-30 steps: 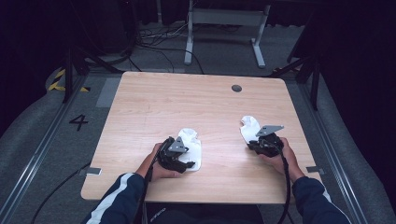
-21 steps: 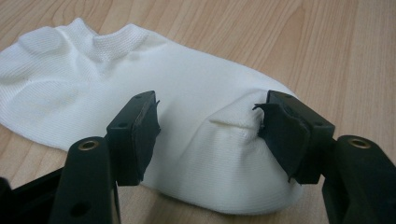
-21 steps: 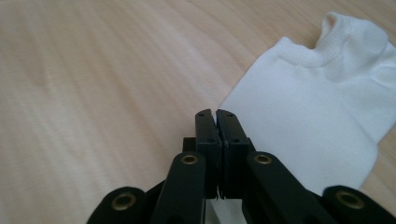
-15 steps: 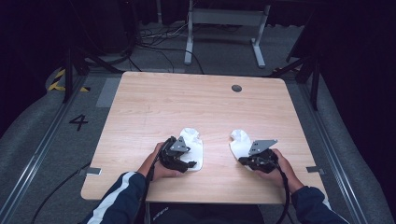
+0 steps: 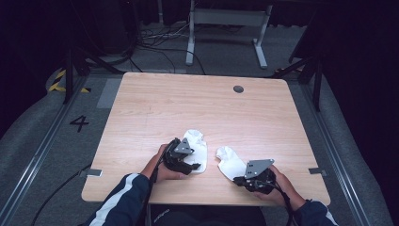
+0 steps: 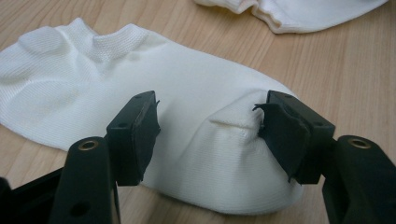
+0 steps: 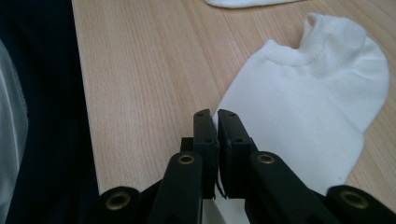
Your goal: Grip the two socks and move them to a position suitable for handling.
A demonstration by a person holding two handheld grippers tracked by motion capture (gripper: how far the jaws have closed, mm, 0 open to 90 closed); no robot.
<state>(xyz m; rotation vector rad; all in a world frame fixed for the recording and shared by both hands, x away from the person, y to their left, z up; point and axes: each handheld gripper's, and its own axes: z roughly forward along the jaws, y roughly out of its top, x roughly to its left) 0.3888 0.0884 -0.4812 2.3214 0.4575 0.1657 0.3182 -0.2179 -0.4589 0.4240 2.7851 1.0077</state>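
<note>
Pinching the edge of a small white cotton sock [image 7: 308,107], the right gripper [image 5: 248,178] has dragged it left along the tabletop's [image 5: 188,108] near edge, toward the other white sock [image 5: 196,147]. There the left gripper [image 5: 184,159] holds its jaws apart around a raised fold. So the pair is nearly together. A "4" [image 5: 79,123] marks the floor.

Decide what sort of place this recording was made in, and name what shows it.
Probably a lab or recording workspace, not a home: a bare wooden table stands on grey carpet marked with a number 4, with loose cables and metal floor rails around it.
</note>
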